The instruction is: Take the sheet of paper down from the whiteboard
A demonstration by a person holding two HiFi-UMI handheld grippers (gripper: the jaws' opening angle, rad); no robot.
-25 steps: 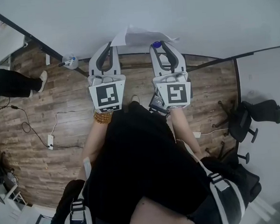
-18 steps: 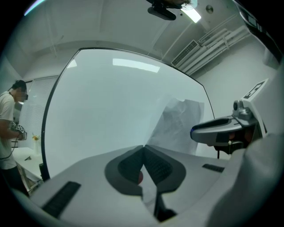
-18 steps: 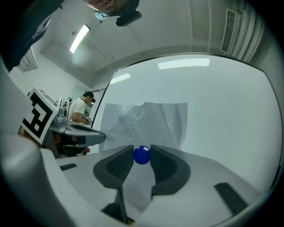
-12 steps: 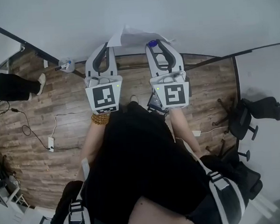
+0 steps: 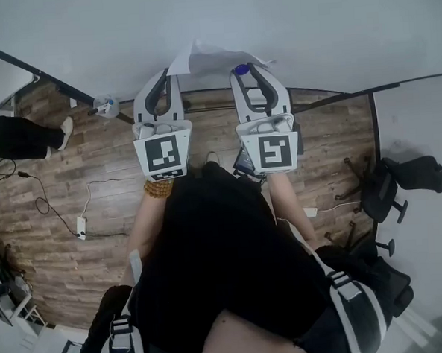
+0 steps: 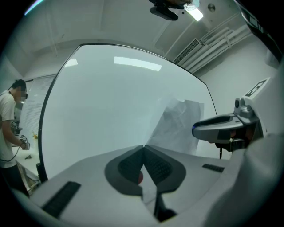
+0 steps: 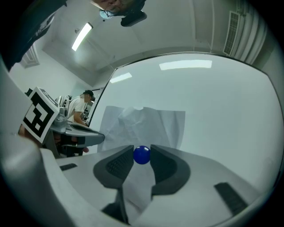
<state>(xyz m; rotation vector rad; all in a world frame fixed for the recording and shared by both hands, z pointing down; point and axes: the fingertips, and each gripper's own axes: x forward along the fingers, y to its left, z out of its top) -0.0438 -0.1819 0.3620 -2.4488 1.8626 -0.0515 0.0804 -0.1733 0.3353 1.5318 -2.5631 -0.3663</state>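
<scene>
Wood-plank flooring (image 5: 96, 217) fills the lower head view, and a large white whiteboard (image 5: 309, 25) is seen across the top. The left tongs (image 5: 170, 72) and the right tongs (image 5: 244, 73) are held side by side against the board. A creased white sheet of paper (image 5: 214, 58) is found on it between and just beyond their tips, its left edge lifted toward the left tongs. A small round blue magnet (image 5: 240, 69) is seen at the tip of the right tongs.

In the left gripper view, the left tongs (image 6: 143, 148) are shut, tips together, and the near edge of the sheet (image 6: 179, 124) is pinched between the pads. A small red spot (image 6: 140, 178) is seen low between them and cannot be identified.

In the right gripper view, the right tongs (image 7: 142, 156) are closed on the blue magnet (image 7: 142, 154), with a pad laid against each side of it. The sheet (image 7: 146, 122) is seen directly ahead on the board.

The step in hand is judged to be removal of the magnet while the sheet is held. For the next move, the magnet needs to be pulled straight off the board without a slip on its round surface. The left pinch needs to be held so that the freed sheet is not dropped.

No brand or readable writing is found. The sheet appears blank, and only black-and-white square marker patterns (image 5: 164, 154) are carried on the cubes of the tongs.
</scene>
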